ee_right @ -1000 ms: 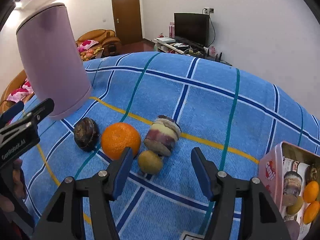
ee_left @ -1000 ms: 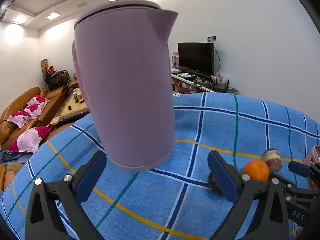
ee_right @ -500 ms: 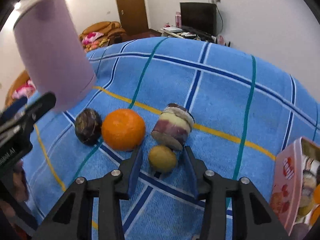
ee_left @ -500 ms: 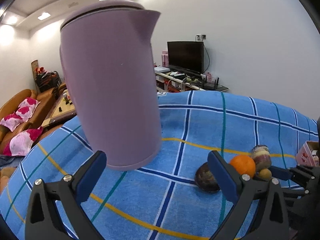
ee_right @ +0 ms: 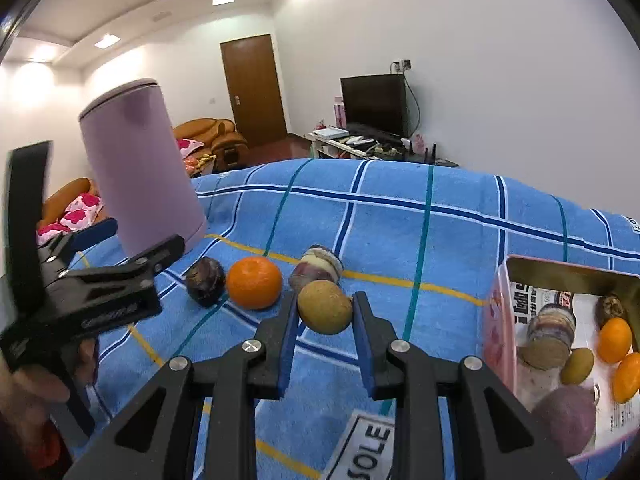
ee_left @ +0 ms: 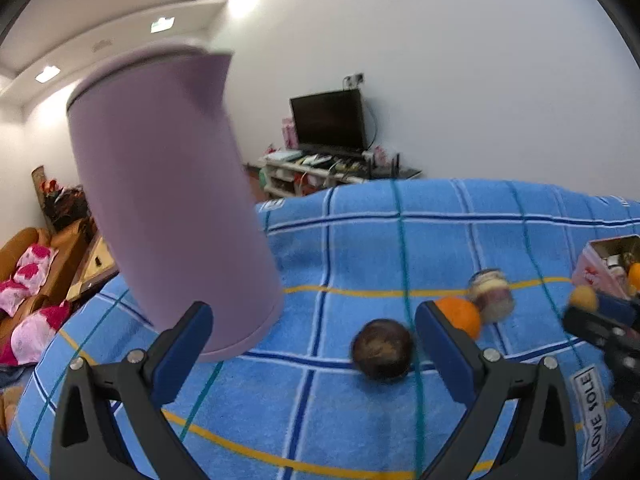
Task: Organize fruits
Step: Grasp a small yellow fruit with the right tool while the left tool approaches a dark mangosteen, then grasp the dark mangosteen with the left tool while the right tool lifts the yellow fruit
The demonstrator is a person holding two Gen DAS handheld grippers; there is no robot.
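I keep the right hand-held gripper closed on the small yellow-brown fruit, lifted to carry it toward the pink box at its right, while the left hand-held gripper waits open.

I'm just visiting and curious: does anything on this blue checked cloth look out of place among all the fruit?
The tall lilac kettle stands out: it is no fruit, yet it stands on the cloth beside the dark fruit and orange. Its tilt looks like lens distortion. Nothing looks spilled or damaged.
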